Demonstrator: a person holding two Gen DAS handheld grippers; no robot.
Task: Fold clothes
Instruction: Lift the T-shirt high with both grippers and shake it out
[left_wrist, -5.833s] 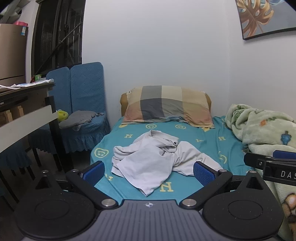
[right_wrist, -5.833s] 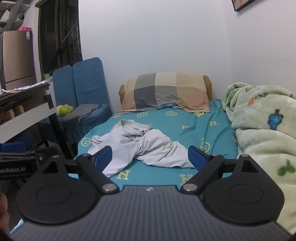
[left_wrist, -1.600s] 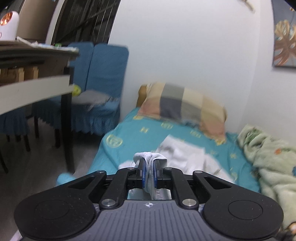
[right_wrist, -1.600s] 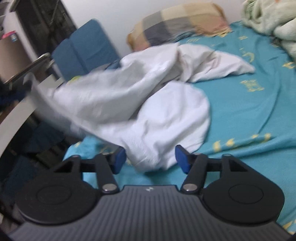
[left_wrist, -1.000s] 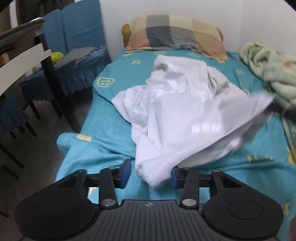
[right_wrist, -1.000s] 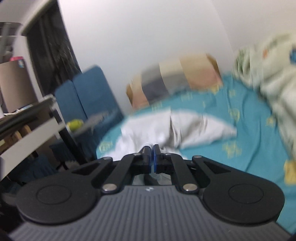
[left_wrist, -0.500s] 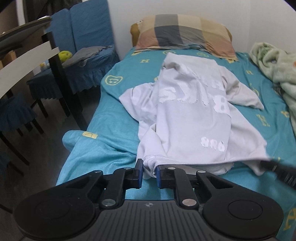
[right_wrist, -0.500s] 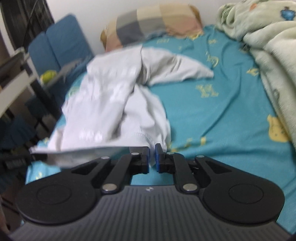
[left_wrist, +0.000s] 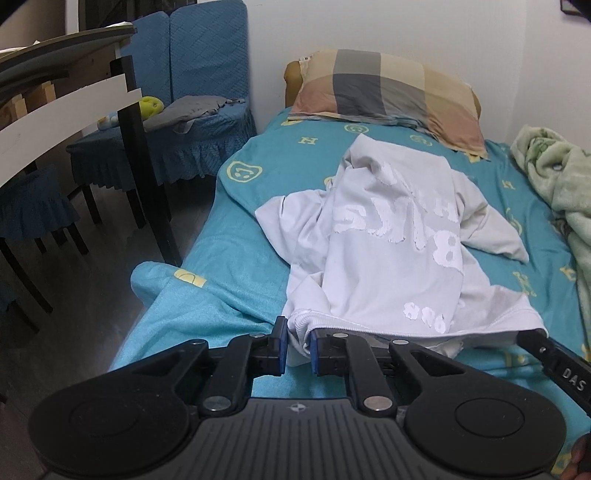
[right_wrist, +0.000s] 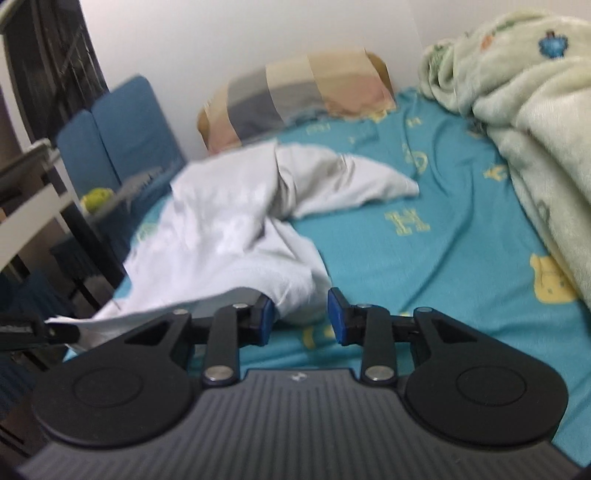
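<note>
1. Since the earliest frames our white sweatshirt (left_wrist: 391, 254) has gone from a crumpled heap to lying spread along the bed (left_wrist: 236, 258), hem toward us at 6 o'clock, collar toward the pillow (left_wrist: 384, 92) at 12 o'clock.
2. Our left gripper (left_wrist: 297, 345) has its jaws clamped on the ribbed hem corner.
3. Our right gripper (right_wrist: 300, 317) has its jaws opening; the other hem corner sits against the left pad, no longer pinched.
4. We judge the sweatshirt light, soft and limp: it sags and wrinkles, so it is best taken at the thicker hem or the shoulder seams.
5. One sleeve (left_wrist: 491, 236) trails toward 3 o'clock, the other is bunched at 9 o'clock.
</note>
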